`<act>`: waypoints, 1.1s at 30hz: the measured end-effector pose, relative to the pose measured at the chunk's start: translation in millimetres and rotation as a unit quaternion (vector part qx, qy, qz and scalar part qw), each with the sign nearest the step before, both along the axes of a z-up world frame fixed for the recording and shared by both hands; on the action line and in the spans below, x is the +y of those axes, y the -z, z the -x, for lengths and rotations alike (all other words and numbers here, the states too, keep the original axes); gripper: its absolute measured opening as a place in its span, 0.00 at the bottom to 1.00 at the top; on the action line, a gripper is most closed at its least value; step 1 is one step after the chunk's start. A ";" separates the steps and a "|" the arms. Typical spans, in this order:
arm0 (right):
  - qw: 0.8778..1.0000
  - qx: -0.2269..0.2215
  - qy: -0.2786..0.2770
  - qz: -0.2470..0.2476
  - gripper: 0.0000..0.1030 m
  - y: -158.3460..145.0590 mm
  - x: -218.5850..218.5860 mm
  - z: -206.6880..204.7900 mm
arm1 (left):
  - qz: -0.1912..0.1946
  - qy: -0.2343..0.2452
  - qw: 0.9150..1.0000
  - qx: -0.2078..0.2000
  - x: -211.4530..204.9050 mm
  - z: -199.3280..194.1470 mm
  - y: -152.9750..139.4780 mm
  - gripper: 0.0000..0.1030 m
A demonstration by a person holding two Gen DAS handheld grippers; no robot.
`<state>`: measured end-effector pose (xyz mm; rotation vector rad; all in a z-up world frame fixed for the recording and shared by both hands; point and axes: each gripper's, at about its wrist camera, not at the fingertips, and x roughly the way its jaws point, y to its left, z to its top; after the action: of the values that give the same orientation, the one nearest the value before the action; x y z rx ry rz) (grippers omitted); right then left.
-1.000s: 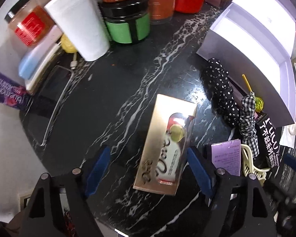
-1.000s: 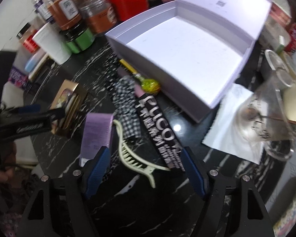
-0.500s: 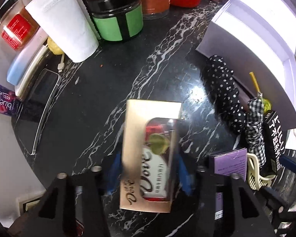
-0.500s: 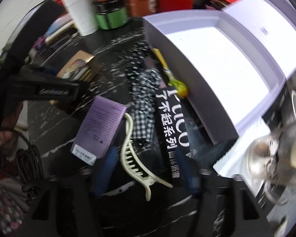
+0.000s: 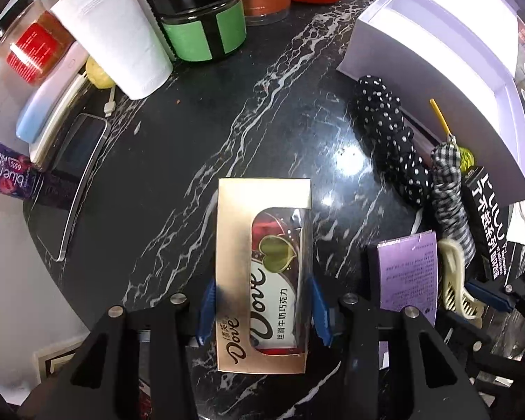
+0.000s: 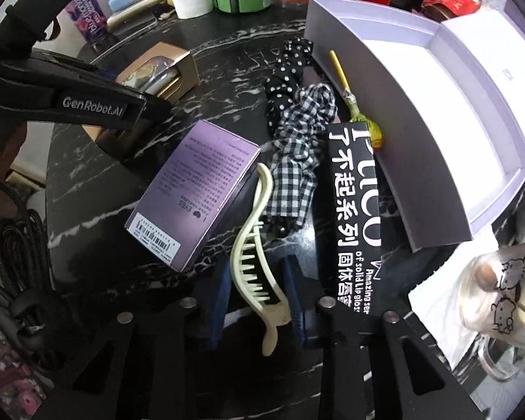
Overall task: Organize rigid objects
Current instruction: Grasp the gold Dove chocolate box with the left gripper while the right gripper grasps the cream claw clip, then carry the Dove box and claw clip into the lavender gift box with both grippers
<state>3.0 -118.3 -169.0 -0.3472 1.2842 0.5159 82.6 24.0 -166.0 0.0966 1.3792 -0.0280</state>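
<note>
My left gripper (image 5: 262,309) is shut on the gold Dove chocolate box (image 5: 262,273), its blue pads pressed on both long sides. The box also shows in the right wrist view (image 6: 157,70). My right gripper (image 6: 259,301) is shut on the cream hair claw clip (image 6: 253,262), which lies on the black marble table (image 5: 192,133). A purple box (image 6: 196,192) lies left of the clip and a black PUCO lip gloss box (image 6: 353,210) right of it. An open lavender gift box (image 6: 420,112) stands at the right.
A polka-dot scrunchie (image 5: 388,129), a checked scrunchie (image 6: 297,157) and a yellow lollipop (image 6: 360,119) lie beside the gift box. Jars, a white paper roll (image 5: 119,35) and a phone (image 5: 70,182) crowd the far and left edge. A glass cup (image 6: 500,290) on a tissue stands at the right.
My left gripper moved forward over the Dove box and closed on it. My right gripper moved in and closed on the hair claw clip.
</note>
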 end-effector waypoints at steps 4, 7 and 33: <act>1.000 0.000 -0.004 -0.010 0.20 -1.5 1.9 12.6 | 0.005 -0.011 1.000 0.006 11.9 12.9 2.0 0.43; 1.000 -0.001 0.000 -0.020 0.20 -3.5 5.7 18.3 | 0.004 -0.010 1.000 0.002 14.1 29.4 -5.3 0.43; 0.981 -0.048 0.171 -0.073 0.20 -75.2 -49.5 61.7 | -0.014 0.081 0.996 -0.030 -22.3 52.0 -84.7 0.43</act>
<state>-58.7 -167.8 -93.7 -0.0255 1.1736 0.2938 30.5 1.7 -81.4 0.2310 1.3092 -0.1407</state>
